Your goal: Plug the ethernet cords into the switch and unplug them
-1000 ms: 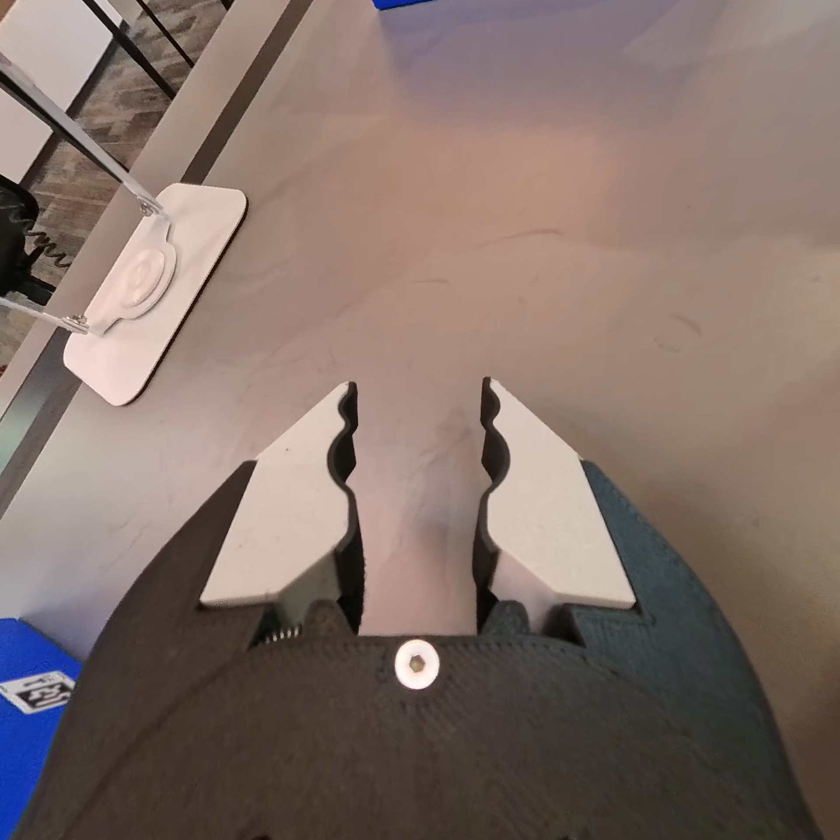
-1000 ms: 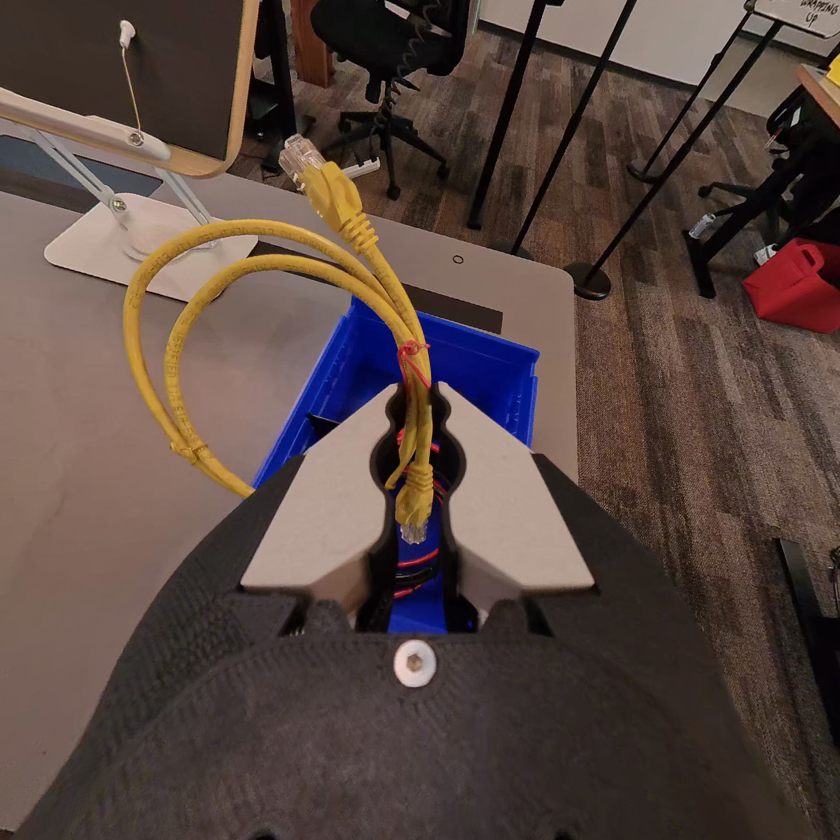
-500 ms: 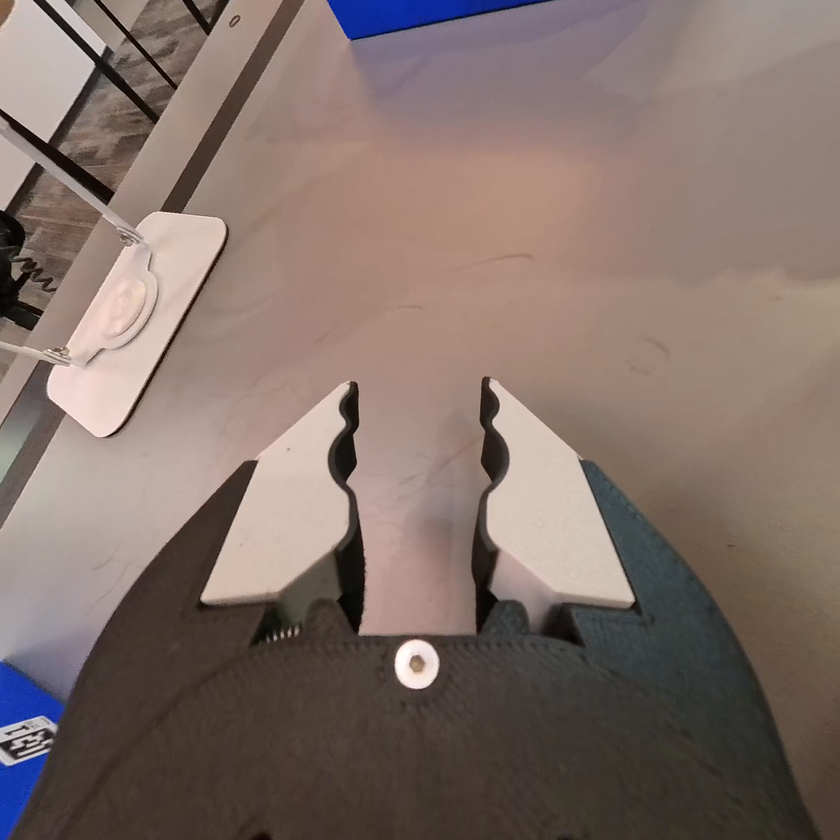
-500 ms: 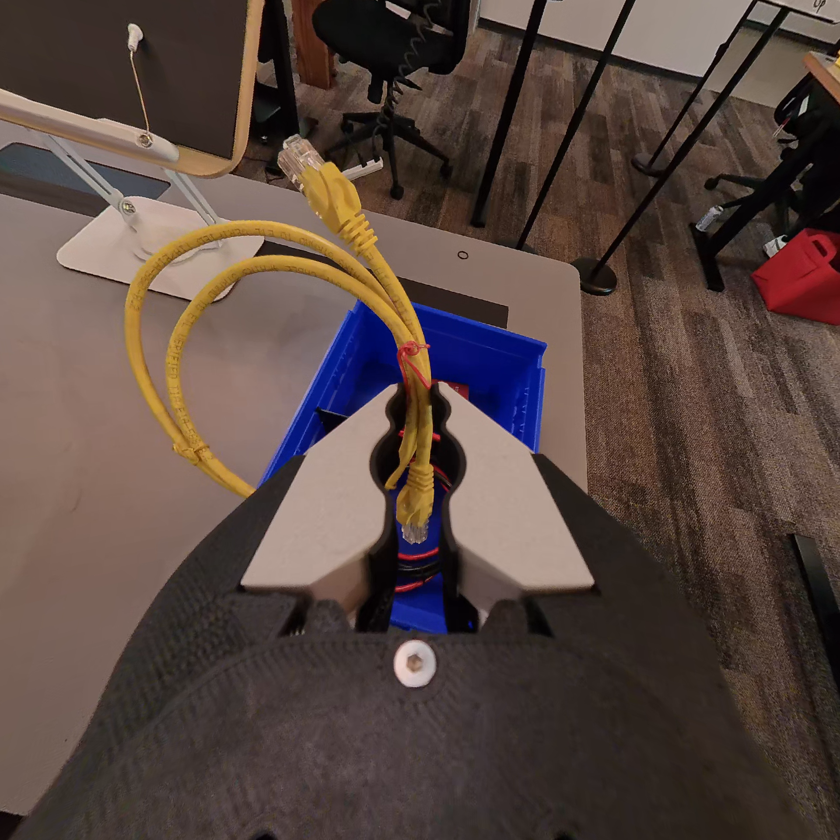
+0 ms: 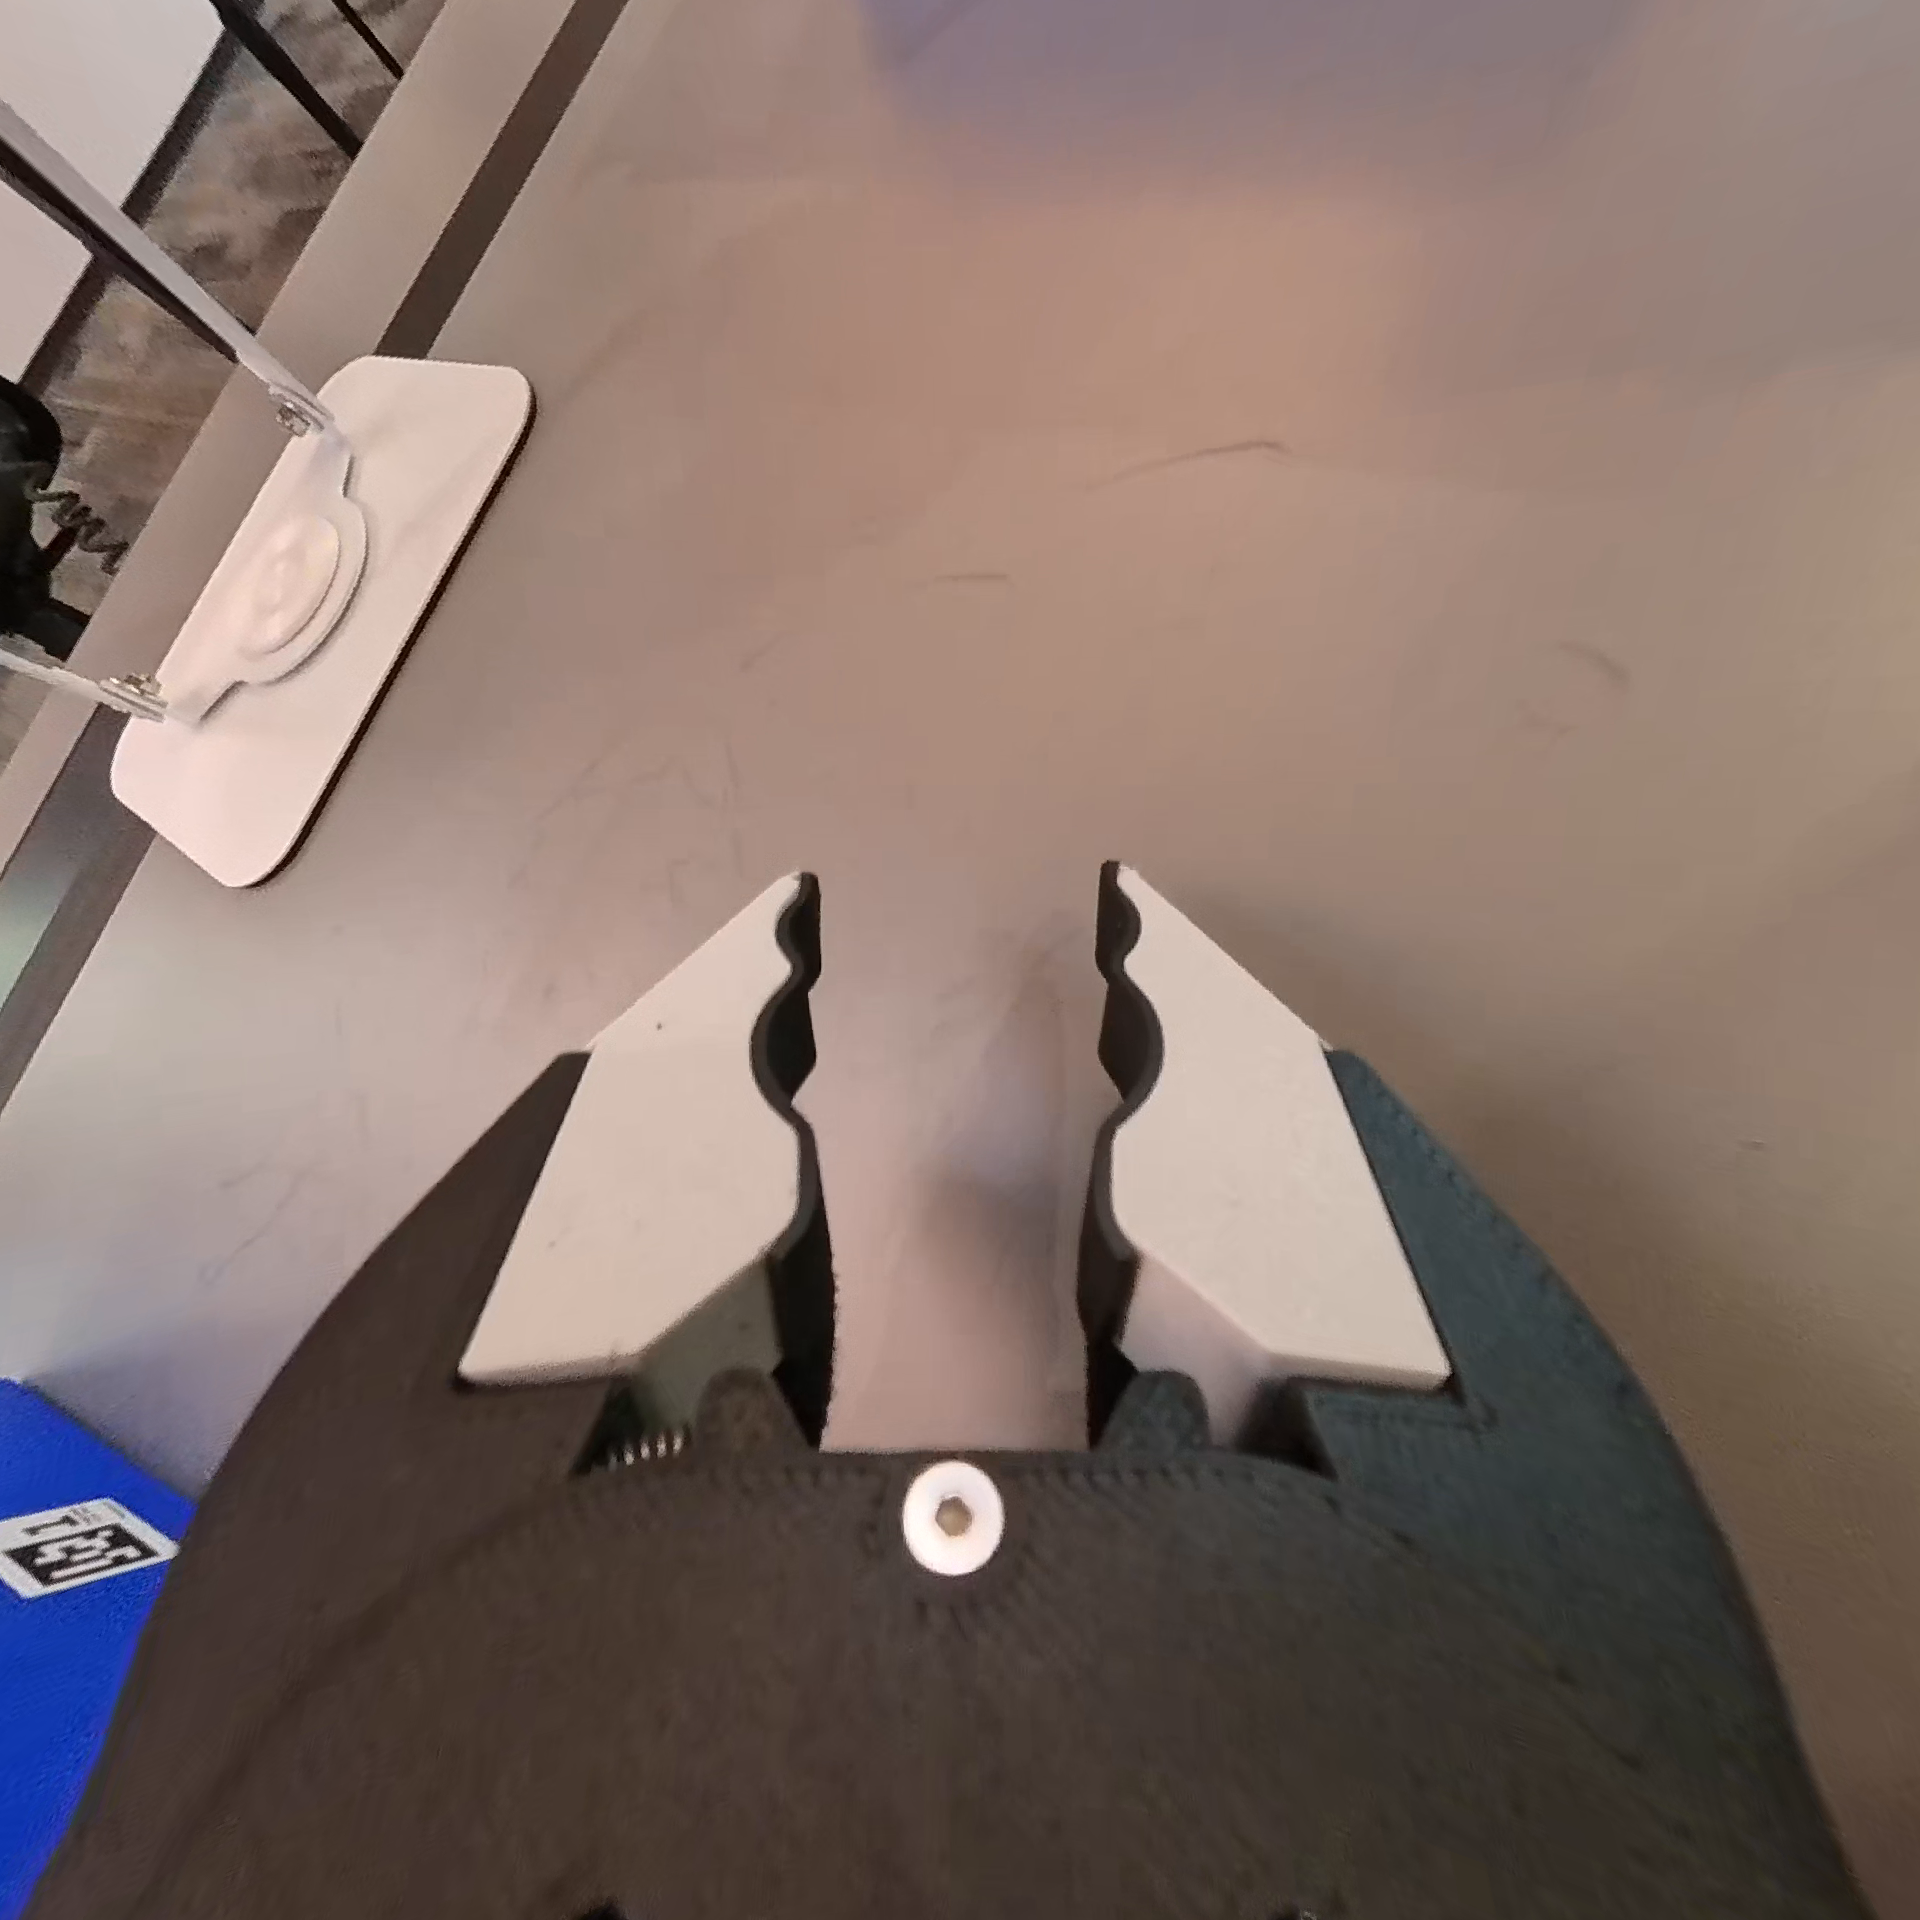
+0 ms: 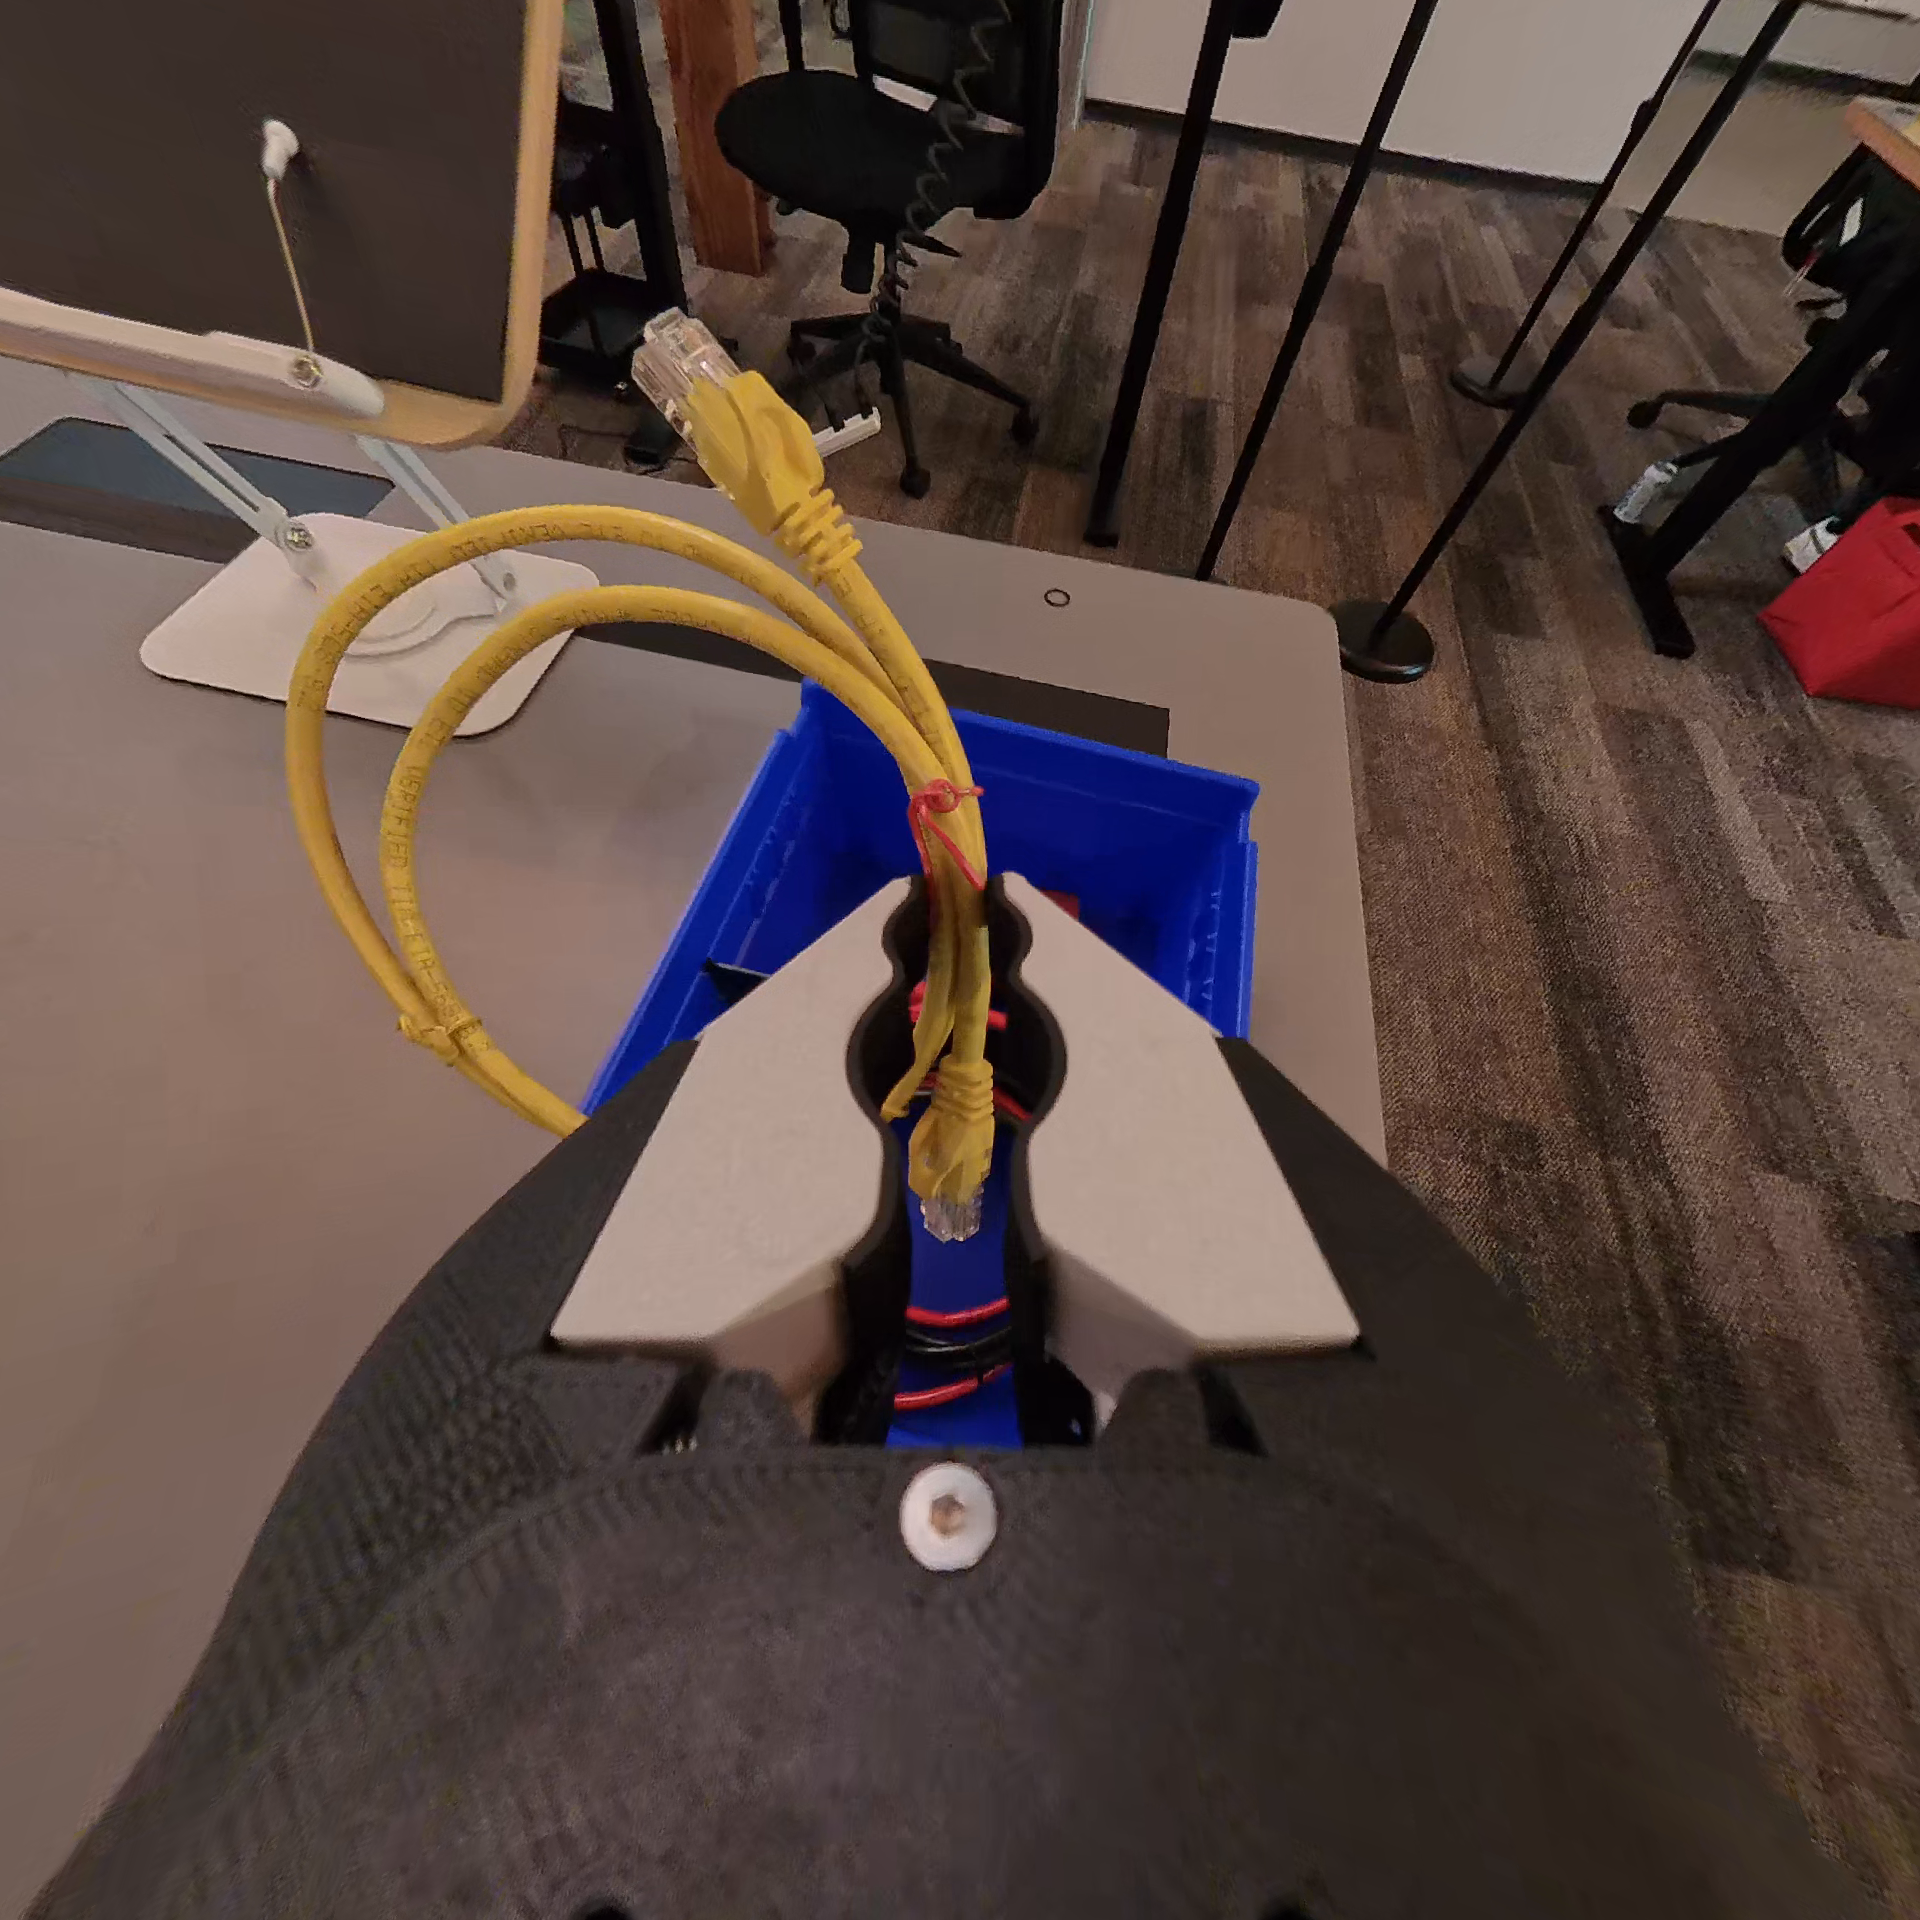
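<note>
Yellow ethernet cord (image 6: 343,831), coiled into loops and bound with a thin red twist tie (image 6: 940,826), is pinched between the grey fingers of the right claw (image 6: 951,883) in the right wrist view. One clear-tipped plug (image 6: 717,405) stands up above the loops, while the other plug (image 6: 954,1164) hangs down inside the gap between the fingers. Directly beneath the claw sits an open blue plastic bin (image 6: 1122,810), with red and black wires (image 6: 951,1340) visible in it through the gap. The bin rests on a grey-brown surface (image 6: 187,1039), near its far right corner. To the left stands a white flat-based stand (image 6: 249,644) carrying a dark panel with a pale wooden rim (image 6: 312,156). Beyond the surface's edge are a black office chair (image 6: 883,135), black poles and a red bag (image 6: 1860,613) on wood-patterned floor.

In the left wrist view, the left claw (image 5: 958,883) is spread apart and holds nothing, hovering above bare surface (image 5: 1195,520). The white stand base (image 5: 343,603) lies at the left edge, and a corner of a blue object bearing a white label (image 5: 73,1558) shows at lower left.
</note>
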The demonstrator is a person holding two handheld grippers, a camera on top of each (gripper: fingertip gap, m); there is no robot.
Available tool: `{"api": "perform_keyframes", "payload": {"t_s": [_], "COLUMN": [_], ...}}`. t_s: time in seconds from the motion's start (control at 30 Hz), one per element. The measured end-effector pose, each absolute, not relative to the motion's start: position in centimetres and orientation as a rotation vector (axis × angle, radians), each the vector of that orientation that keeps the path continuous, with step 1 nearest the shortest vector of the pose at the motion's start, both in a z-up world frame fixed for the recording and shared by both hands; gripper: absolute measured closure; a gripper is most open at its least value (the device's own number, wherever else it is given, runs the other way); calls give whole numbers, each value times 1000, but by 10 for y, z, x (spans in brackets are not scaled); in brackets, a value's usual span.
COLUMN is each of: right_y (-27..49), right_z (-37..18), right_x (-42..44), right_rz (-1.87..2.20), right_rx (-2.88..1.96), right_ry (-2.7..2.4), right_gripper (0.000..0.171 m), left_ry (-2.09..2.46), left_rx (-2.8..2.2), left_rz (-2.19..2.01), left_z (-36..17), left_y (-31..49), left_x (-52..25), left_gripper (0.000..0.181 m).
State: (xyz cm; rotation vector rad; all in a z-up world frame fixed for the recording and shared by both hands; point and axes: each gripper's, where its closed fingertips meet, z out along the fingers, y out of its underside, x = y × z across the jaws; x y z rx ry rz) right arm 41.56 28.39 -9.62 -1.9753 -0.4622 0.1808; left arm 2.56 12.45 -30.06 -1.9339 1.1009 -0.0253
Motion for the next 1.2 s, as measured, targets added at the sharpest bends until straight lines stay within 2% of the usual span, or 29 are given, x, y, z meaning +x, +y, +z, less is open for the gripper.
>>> {"api": "perform_keyframes", "payload": {"t_s": [0.2, 0.43, 0.5, 0.6, 0.83, 0.93, 1.07, 1.2], "right_y": [288, 288, 281, 276, 249, 246, 263, 287], "right_z": [-136, -240, -262, -239, -148, -125, -134, -180], "right_x": [439, 475, 475, 474, 414, 404, 444, 505], "right_rz": [165, -187, -200, -271, -194, -233, -248, -125], "right_rx": [-2028, -2198, -2266, -2189, -1997, -1944, -1987, -2116], "right_ry": [-398, -457, -487, -485, -578, -591, -507, -339], "right_gripper": [162, 161, 144, 121, 113, 99, 91, 81], "left_ry": [1101, 1115, 1109, 1103, 1094, 1069, 953, 721], "left_rx": [-1939, -1935, -1933, -1934, -1899, -1877, -1824, -1826], "left_rz": [-17, -10, -10, -15, -9, 5, 97, 283], "left_z": [-303, -304, -302, -300, -288, -276, -237, -188], "left_y": [126, 124, 124, 125, 123, 125, 136, 149], "left_x": [26, 30, 29, 29, 33, 28, -5, -95], "left_gripper": [131, 131, 131, 131, 128, 128, 129, 128]}}
